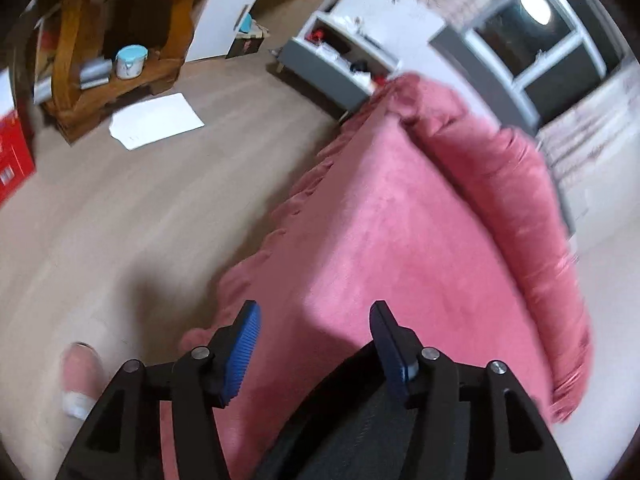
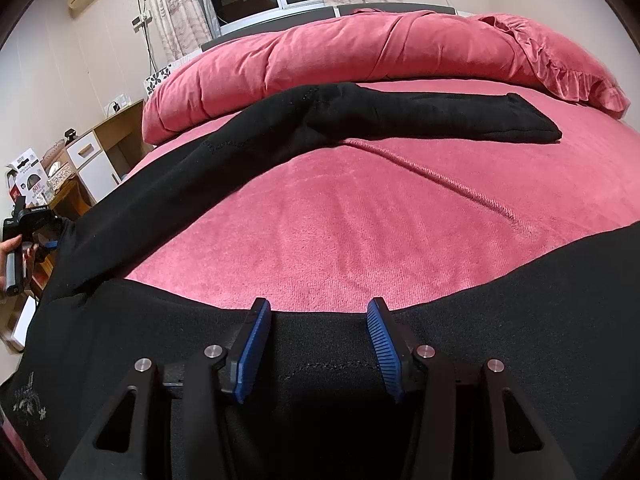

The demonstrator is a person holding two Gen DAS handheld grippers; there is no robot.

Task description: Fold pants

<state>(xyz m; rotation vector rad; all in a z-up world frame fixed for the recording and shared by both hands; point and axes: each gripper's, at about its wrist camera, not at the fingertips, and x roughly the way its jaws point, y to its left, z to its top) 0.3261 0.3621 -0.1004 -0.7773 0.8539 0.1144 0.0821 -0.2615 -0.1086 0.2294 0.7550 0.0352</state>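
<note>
The long black knit pants sprawl across the pink fleece bed; left gripper and right gripper jaws released, gripping nothing; pinch matching hem corners next.

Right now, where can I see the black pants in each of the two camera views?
Left wrist view: only a dark piece of the black pants at the bottom centre, below the open left gripper.
Right wrist view: the pants run from the lower edge up the left side to the legs near the rolled duvet.
Shared landmark: the pink bed cover.
</note>
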